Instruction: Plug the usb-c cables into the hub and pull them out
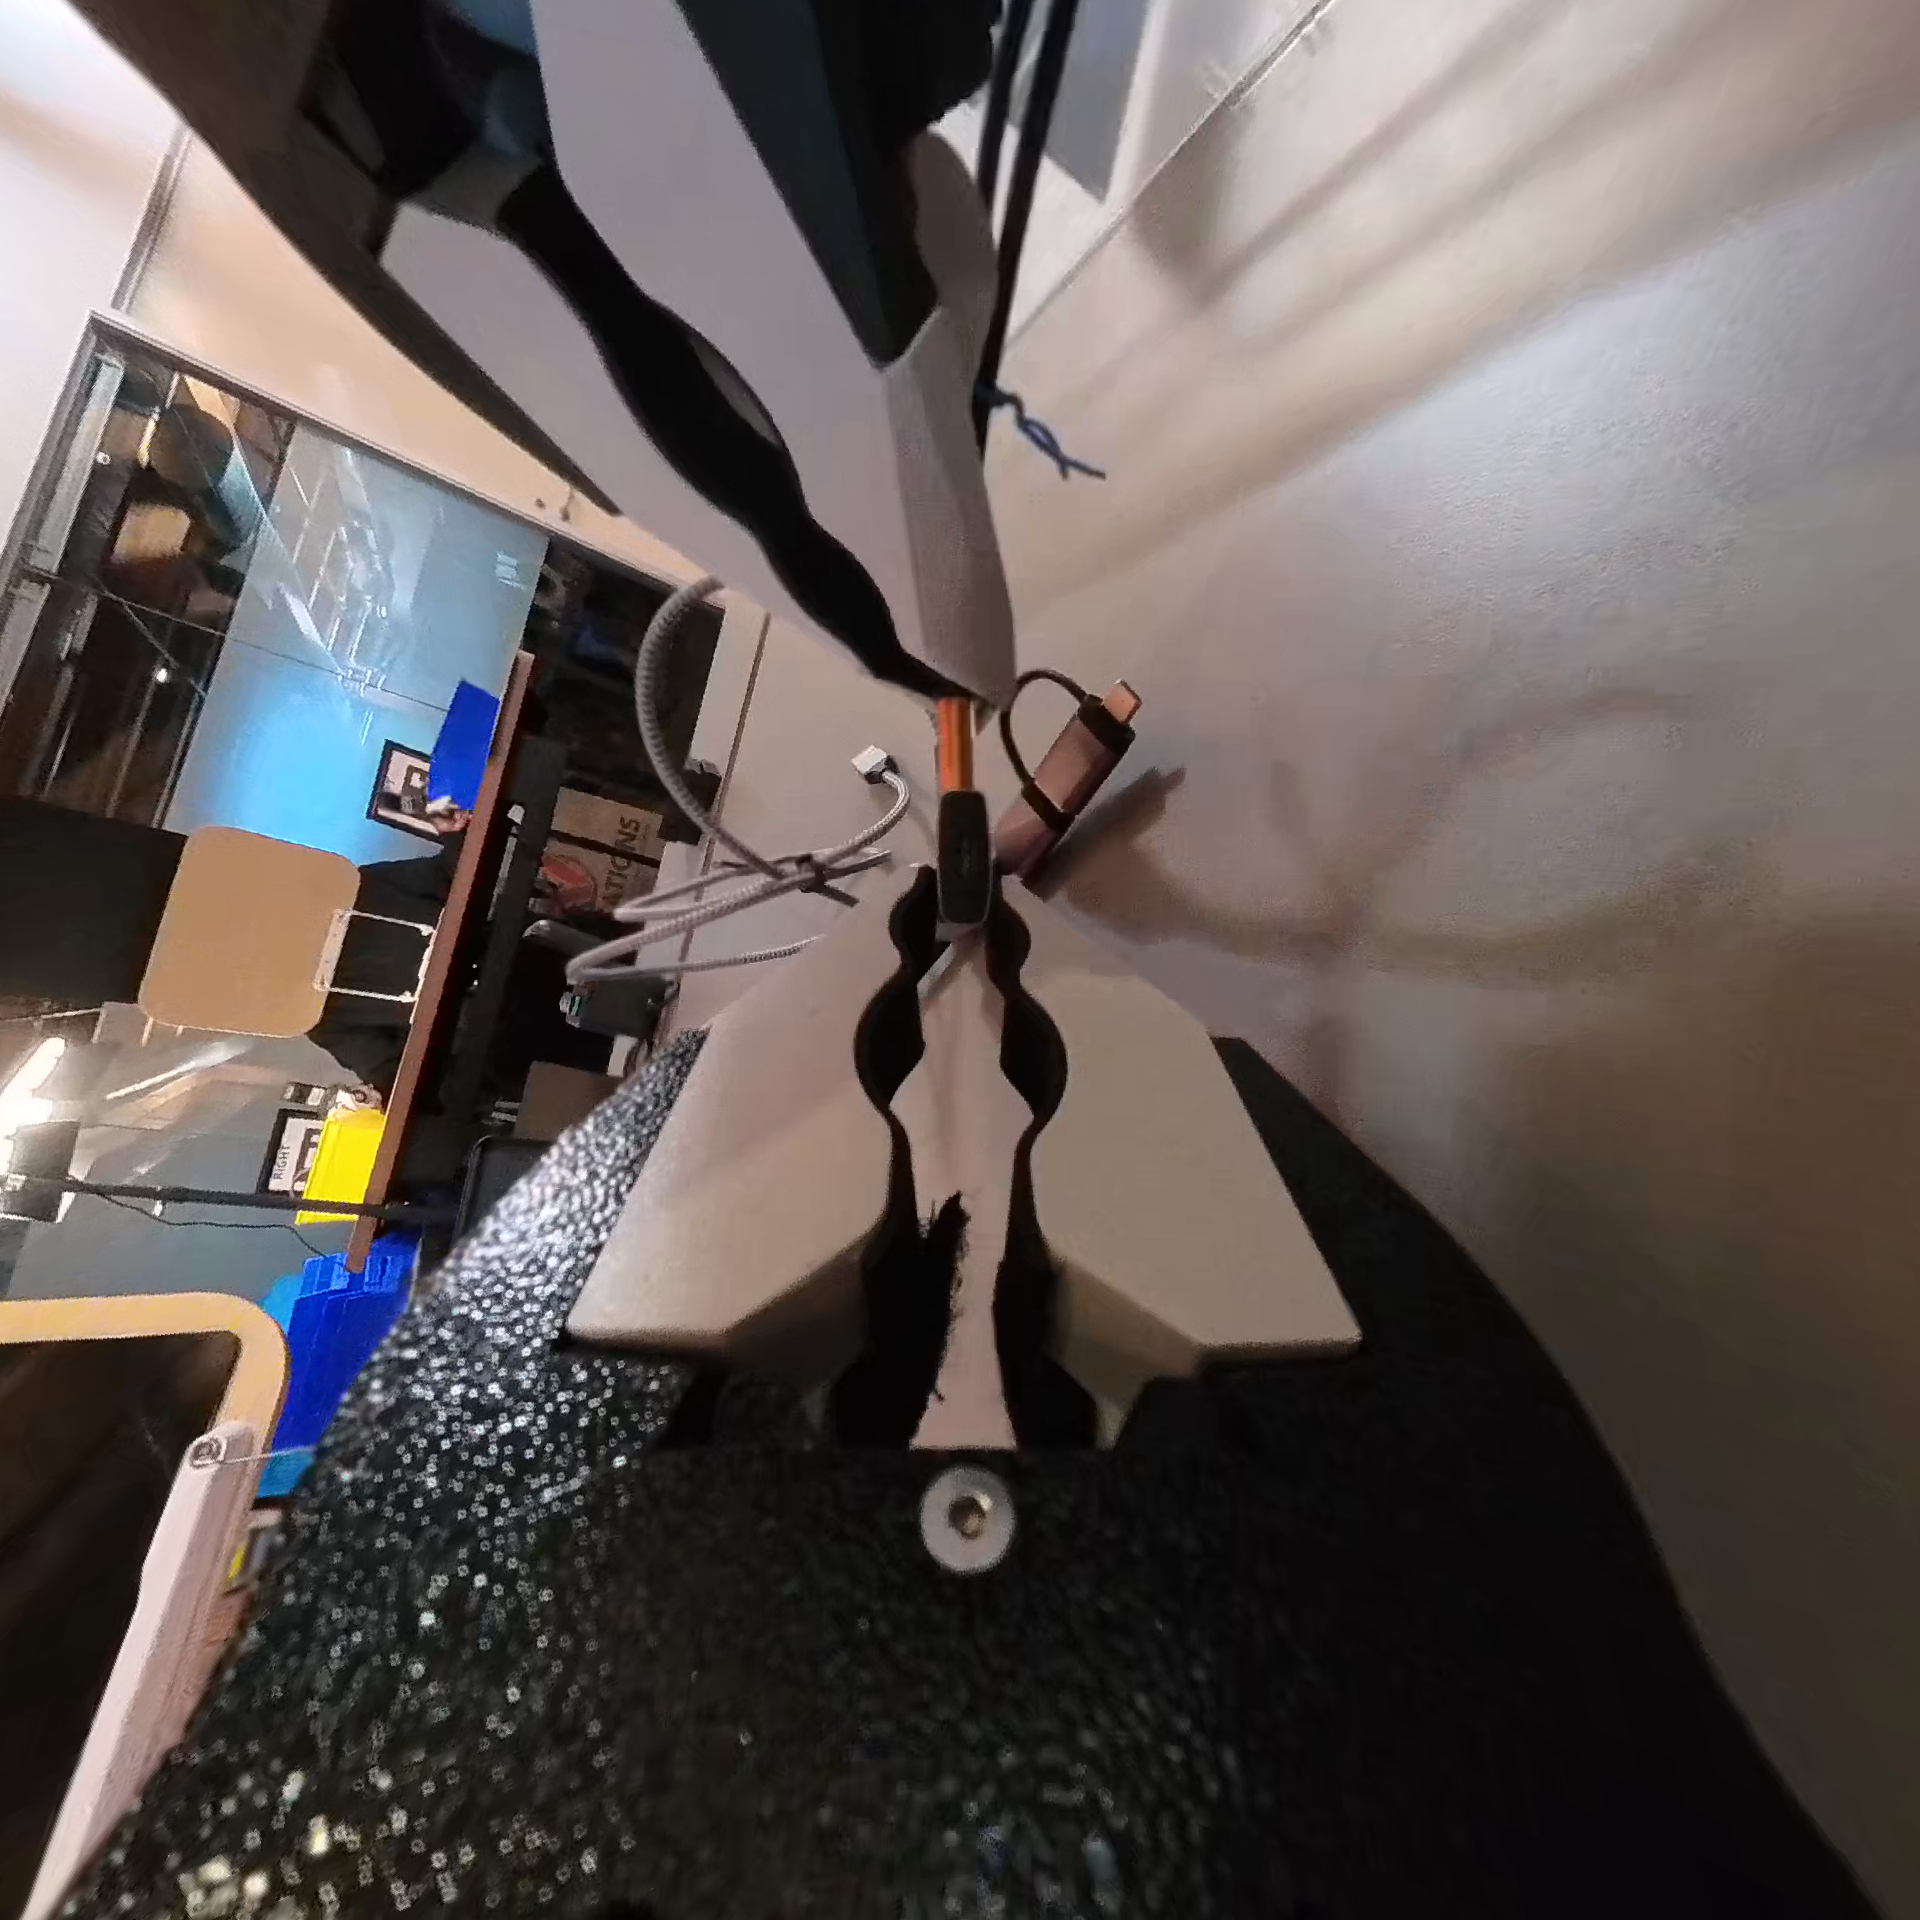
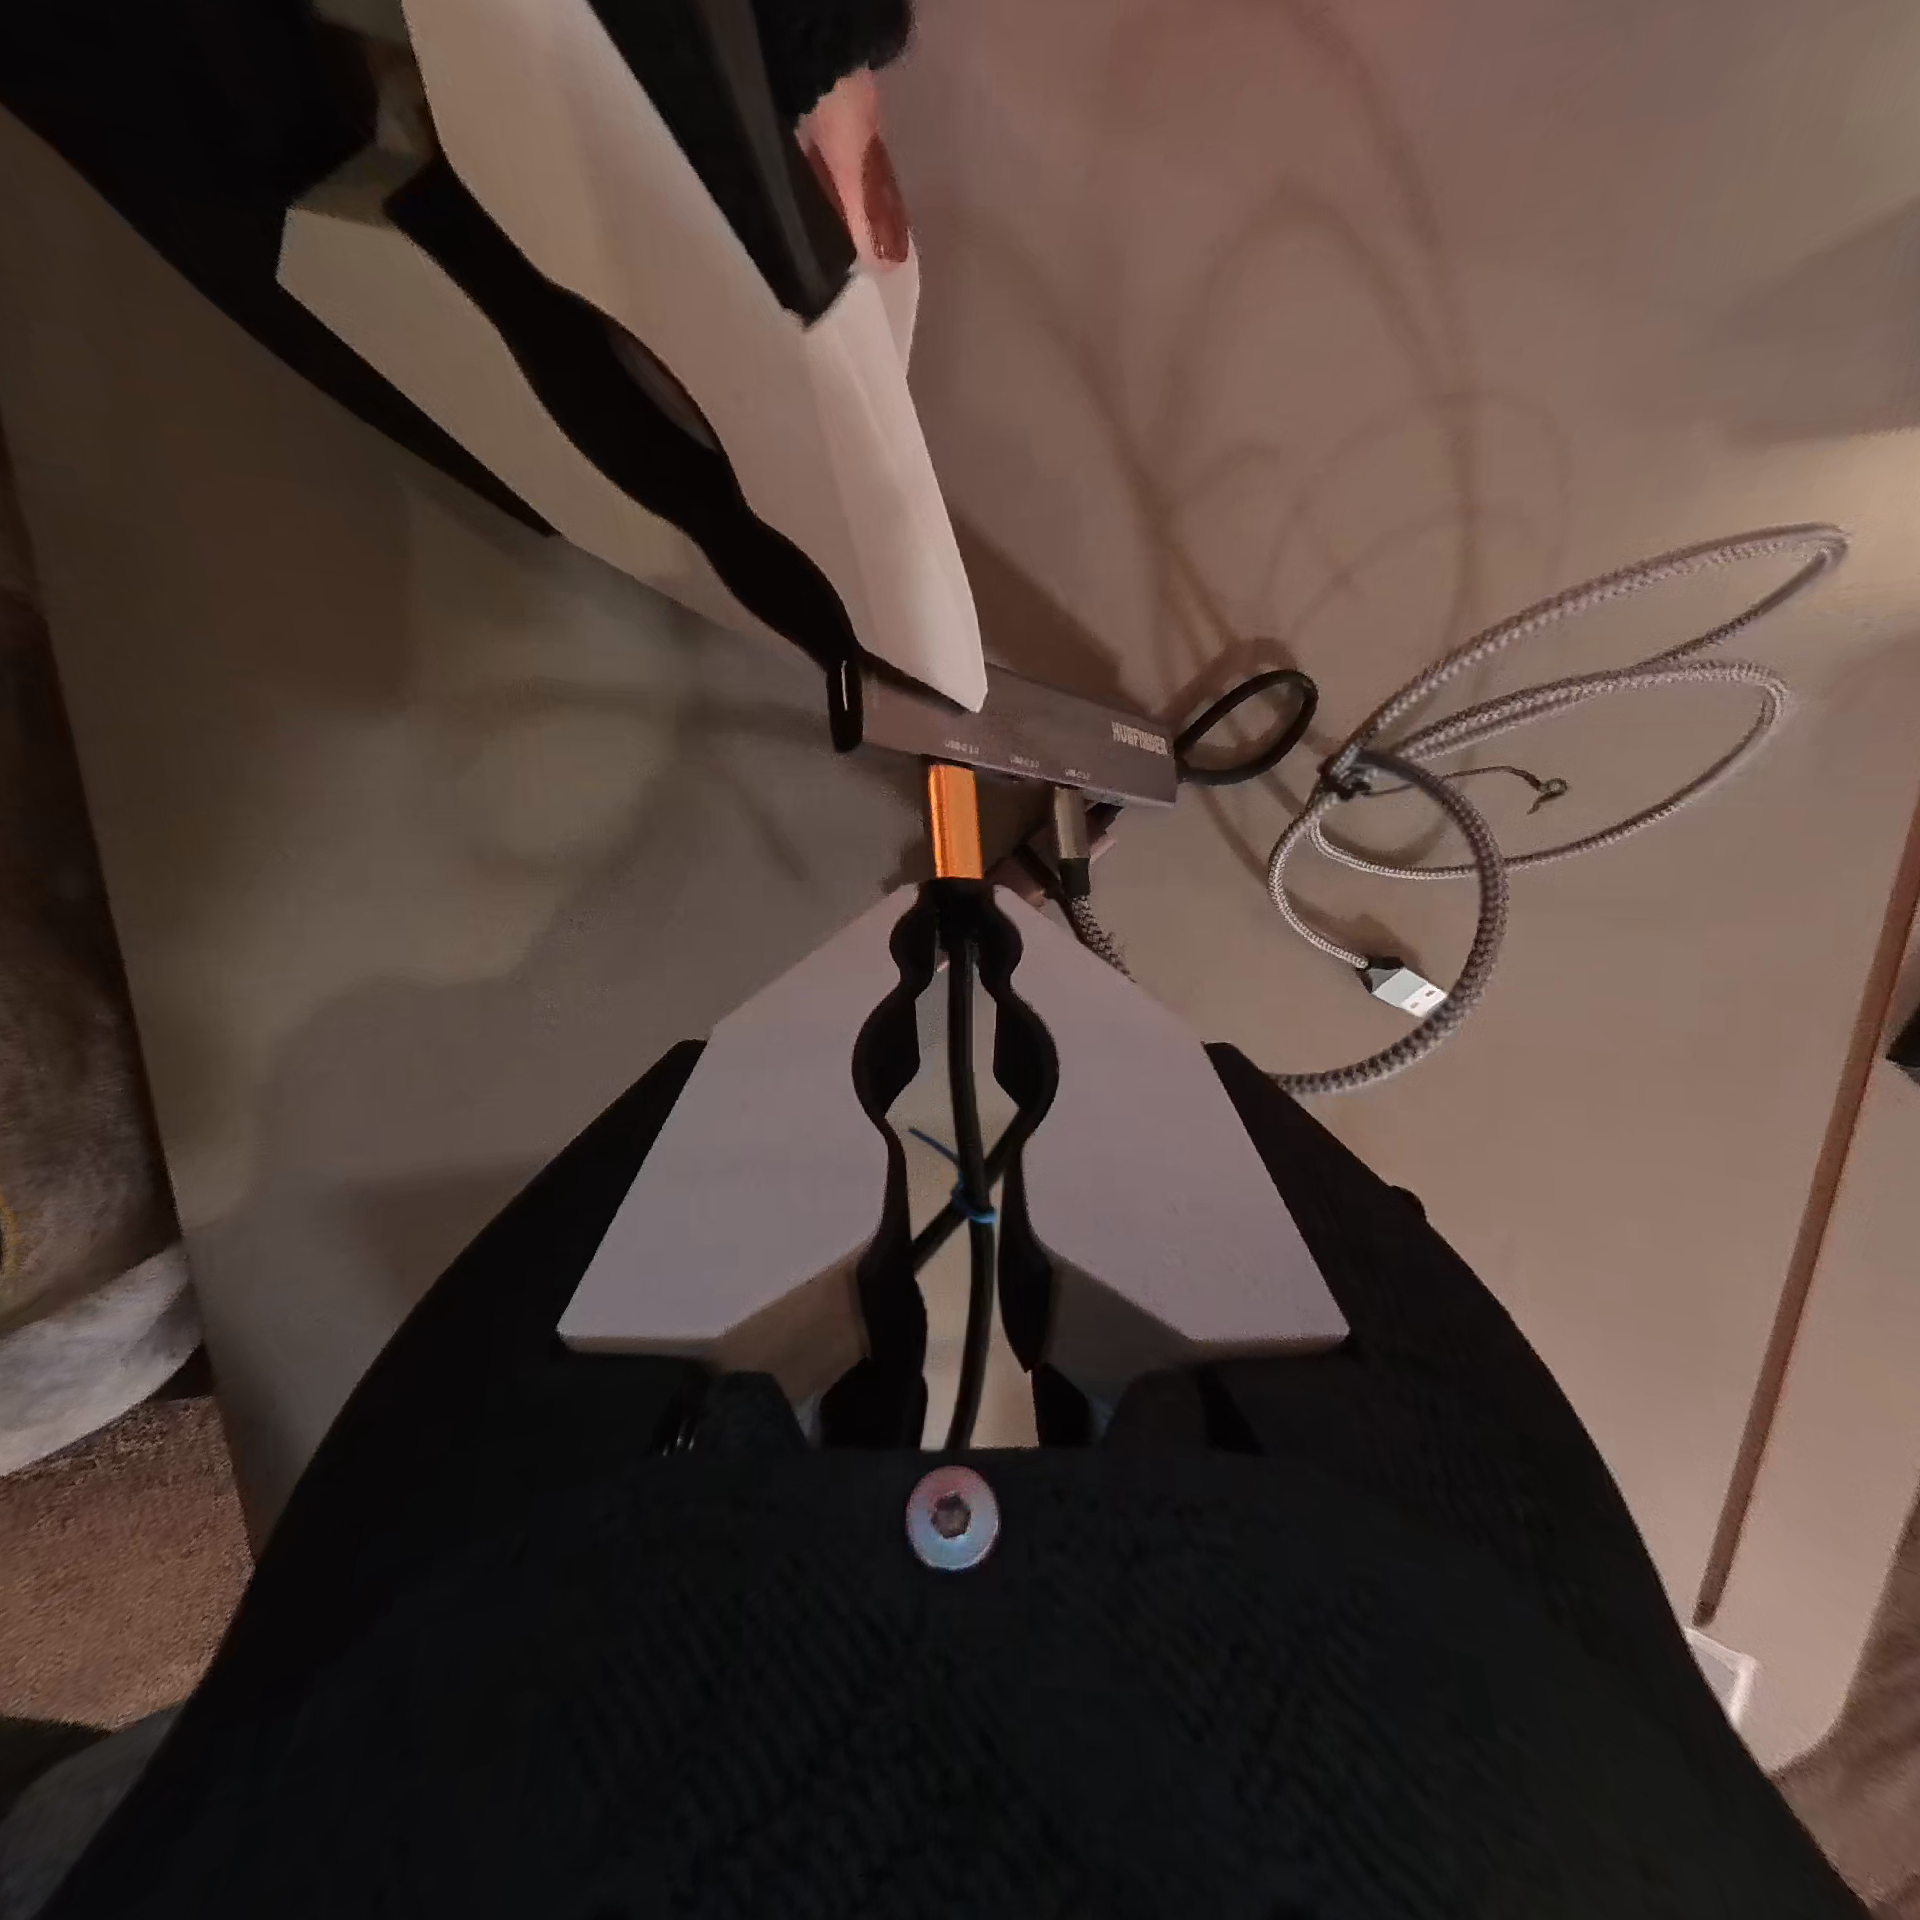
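A dark grey usb-c hub is held level above the beige table. My left gripper is shut on one end of the hub; in the right wrist view it comes in from the top. My right gripper is shut on the back of an orange usb-c plug, which sits in a hub port. Its black cable runs back between my fingers. In the left wrist view the orange plug rises to the right gripper. A grey braided cable's plug stands at another port.
The braided cable's coil lies on the table to the right, with its silver USB-A plug. The hub's own lead ends in a grey adapter plug. The table's wooden edge runs down the right. A person's fingertip shows above. There is about 4 cm between the tips of the two grippers.
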A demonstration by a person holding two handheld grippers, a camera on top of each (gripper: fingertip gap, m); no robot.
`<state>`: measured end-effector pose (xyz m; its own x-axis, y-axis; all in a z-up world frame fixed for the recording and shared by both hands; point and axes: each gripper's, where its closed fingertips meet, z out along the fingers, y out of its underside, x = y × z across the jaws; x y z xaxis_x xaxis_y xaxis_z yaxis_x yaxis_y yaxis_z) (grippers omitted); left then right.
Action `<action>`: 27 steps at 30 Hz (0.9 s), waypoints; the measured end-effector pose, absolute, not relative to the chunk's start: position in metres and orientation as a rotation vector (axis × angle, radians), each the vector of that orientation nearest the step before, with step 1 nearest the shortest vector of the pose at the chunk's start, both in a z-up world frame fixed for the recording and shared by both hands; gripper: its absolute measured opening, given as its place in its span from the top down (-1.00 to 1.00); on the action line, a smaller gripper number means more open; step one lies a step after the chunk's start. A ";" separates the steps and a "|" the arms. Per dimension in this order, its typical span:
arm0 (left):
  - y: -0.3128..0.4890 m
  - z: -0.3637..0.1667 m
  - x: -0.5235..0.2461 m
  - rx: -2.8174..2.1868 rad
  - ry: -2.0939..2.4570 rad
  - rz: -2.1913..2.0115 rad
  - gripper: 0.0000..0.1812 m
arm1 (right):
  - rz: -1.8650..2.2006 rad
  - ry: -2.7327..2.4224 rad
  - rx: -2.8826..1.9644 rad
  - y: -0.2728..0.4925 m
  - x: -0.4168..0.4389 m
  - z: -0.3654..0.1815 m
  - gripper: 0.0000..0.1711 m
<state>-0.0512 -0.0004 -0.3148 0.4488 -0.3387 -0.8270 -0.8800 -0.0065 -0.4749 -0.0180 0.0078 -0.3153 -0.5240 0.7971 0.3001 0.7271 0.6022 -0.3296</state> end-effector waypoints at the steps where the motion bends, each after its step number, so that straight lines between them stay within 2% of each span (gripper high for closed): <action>1: 0.000 -0.315 -0.051 -1.582 1.089 0.599 0.95 | 0.233 -2.412 -1.220 0.008 -0.018 -0.316 0.94; 7: 0.005 -0.310 -0.059 -1.598 1.017 0.580 0.95 | 0.355 -2.289 -1.255 0.011 -0.025 -0.311 0.92; 8: 0.007 -0.307 -0.059 -1.595 0.997 0.574 0.95 | 0.385 -2.249 -1.271 0.012 -0.025 -0.306 0.85; 10: 0.009 -0.301 -0.067 -1.585 0.954 0.637 0.95 | 0.436 -2.166 -1.235 0.011 -0.026 -0.293 0.56; 12: 0.008 -0.299 -0.069 -1.573 0.945 0.640 0.92 | 0.446 -2.128 -1.106 0.005 -0.028 -0.285 0.45; 19: -0.005 -0.288 -0.043 -1.412 1.020 0.485 0.92 | 0.159 -2.121 -0.762 0.007 -0.039 -0.309 0.49; 21: -0.008 -0.288 -0.035 -1.387 1.047 0.446 0.92 | 0.196 -2.127 -0.702 0.000 -0.042 -0.311 0.58; 25: -0.010 -0.289 -0.030 -1.383 1.050 0.397 0.93 | 0.225 -2.126 -0.588 -0.011 -0.042 -0.308 0.92; 27: -0.011 -0.283 -0.029 -1.378 0.997 0.334 0.90 | 0.230 -2.125 -0.611 -0.008 -0.041 -0.308 0.92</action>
<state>-0.0292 -0.0107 -0.2825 0.5725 -0.3412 -0.7455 -0.7213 0.2227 -0.6559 -0.0405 -0.0082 -0.3082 -0.4857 0.5043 0.7140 0.3402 0.8615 -0.3770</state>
